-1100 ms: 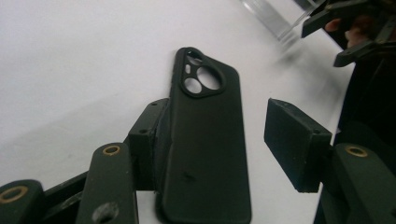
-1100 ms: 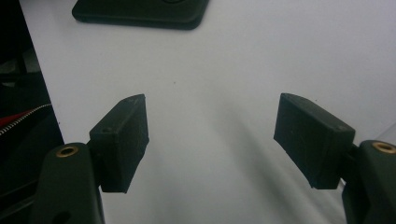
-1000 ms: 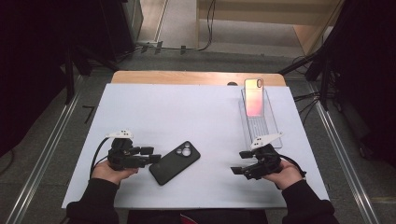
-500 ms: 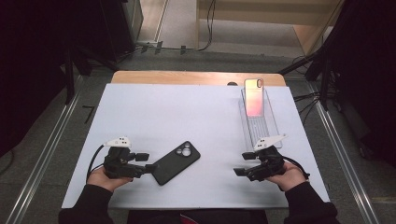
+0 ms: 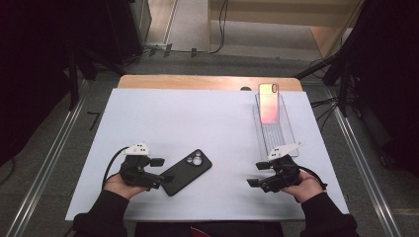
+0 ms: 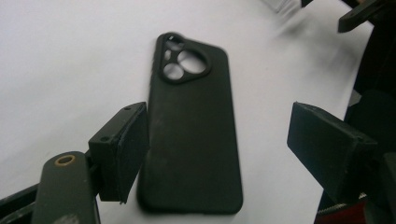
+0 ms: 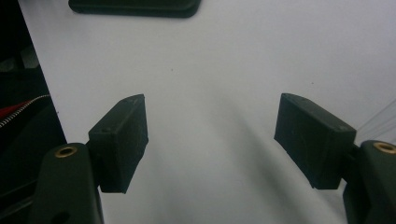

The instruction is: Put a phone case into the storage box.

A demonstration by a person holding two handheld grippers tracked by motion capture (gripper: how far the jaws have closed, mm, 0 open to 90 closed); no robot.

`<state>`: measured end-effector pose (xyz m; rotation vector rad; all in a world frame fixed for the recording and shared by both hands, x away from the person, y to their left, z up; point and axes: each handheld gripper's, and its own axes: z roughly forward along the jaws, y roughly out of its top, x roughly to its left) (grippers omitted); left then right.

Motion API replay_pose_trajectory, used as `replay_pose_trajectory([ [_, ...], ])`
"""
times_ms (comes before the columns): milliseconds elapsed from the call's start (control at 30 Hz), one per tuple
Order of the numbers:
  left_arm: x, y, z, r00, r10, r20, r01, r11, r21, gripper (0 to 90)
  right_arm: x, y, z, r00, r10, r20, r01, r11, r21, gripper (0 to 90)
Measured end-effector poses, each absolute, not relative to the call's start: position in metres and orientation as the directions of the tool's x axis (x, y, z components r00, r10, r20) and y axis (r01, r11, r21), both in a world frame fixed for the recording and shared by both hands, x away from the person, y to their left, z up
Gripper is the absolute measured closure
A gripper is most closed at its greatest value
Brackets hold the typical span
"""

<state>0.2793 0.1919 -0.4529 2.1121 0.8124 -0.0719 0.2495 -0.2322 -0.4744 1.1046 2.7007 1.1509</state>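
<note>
Our left hand low at the counter's [image 5: 148, 113] near edge, left gripper [image 6: 215, 140] just been opening, jaws spread astride the black phone [image 6: 191, 135] lying flat, right gripper [image 7: 210, 140] spread, empty.
</note>
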Motion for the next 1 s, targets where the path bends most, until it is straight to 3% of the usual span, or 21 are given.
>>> replay_pose_trajectory([
  [400, 0.293, 0.168, -0.451, 0.812, 0.499, -0.304, 0.537, -0.433, 0.724, 20.1, 0.25, -0.232, -0.475, -0.748, 0.613, 0.254, 0.61, 0.484, 0.627, 23.9],
  [733, 0.306, 0.147, -0.454, 0.807, 0.485, -0.337, 0.547, -0.399, 0.736, 18.1, 0.25, -0.232, -0.475, -0.748, 0.614, 0.252, 0.61, 0.486, 0.626, 23.8],
  [833, 0.31, 0.144, -0.457, 0.8, 0.5, -0.33, 0.553, -0.405, 0.728, 10.0, 0.25, -0.232, -0.475, -0.75, 0.612, 0.251, 0.608, 0.488, 0.627, 23.8],
  [867, 0.312, 0.144, -0.457, 0.797, 0.515, -0.317, 0.557, -0.422, 0.715, 0.9, 0.25, -0.232, -0.475, -0.75, 0.612, 0.251, 0.608, 0.488, 0.626, 23.8],
  [1000, 0.315, 0.146, -0.461, 0.796, 0.511, -0.325, 0.574, -0.467, 0.672, 0.0, 0.25, -0.232, -0.475, -0.751, 0.611, 0.249, 0.607, 0.49, 0.626, 23.8],
])
